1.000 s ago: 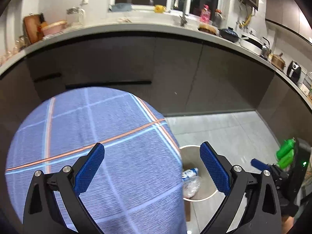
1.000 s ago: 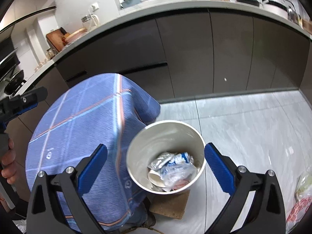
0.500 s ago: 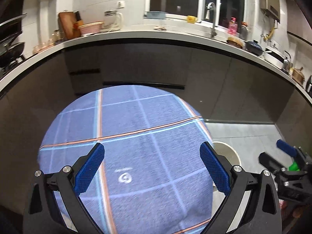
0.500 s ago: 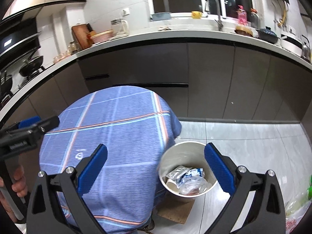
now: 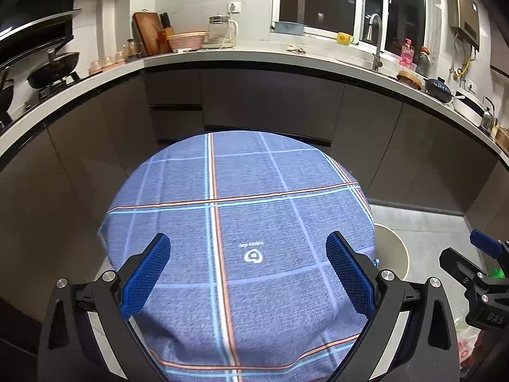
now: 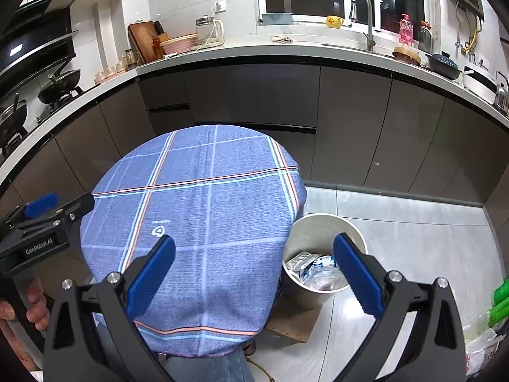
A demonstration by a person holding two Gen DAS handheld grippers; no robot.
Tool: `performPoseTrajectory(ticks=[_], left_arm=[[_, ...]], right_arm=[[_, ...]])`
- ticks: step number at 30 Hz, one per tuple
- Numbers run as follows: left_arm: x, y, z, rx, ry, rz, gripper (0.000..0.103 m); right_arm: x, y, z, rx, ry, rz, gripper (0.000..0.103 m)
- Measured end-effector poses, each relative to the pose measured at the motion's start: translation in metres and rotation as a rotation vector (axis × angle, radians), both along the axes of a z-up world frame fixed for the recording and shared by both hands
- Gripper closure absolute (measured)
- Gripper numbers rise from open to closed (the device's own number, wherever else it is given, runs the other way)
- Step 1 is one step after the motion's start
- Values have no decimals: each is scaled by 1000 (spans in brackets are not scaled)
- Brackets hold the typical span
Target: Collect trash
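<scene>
- Kitchen scene, viewed from two hand-held grippers above a small round table covered with a blue checked cloth.
- Left gripper: blue fingers are spread wide with nothing held between them; it is held over the cloth.
- Right gripper: fingers are likewise wide apart and empty; it is held over the table's right edge and the bin.
- Bin: a pale round bin is seen on the floor, just beside the table on its right. Crumpled trash, silvery and white-blue wrappers, lies inside.
- No loose trash is seen on the cloth.
- Bag: a plastic bag with green items is partly seen at the far right on the floor; its contents cannot be made out.
- Step judged: trash appears deposited, and both grippers are free between pickups.
- Next move judged: further trash must be located, perhaps near the bag at right, then one gripper lowered with fingers kept apart around it before closing.
</scene>
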State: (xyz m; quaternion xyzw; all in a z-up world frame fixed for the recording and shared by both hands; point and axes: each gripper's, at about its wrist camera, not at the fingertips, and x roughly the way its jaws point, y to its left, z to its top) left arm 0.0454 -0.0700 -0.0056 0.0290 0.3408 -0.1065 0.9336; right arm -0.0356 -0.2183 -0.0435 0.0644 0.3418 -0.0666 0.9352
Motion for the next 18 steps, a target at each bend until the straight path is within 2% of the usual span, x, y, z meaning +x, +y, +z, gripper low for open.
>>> performPoseTrajectory(ticks=[11,18], left_arm=[[-32,18,10,-7,-27,17,8],[-39,19,13,-8,-36,17,8]], right_arm=[[-16,29,12,-19,-28,24,3],[-22,36,13,-17,-32,37,3]])
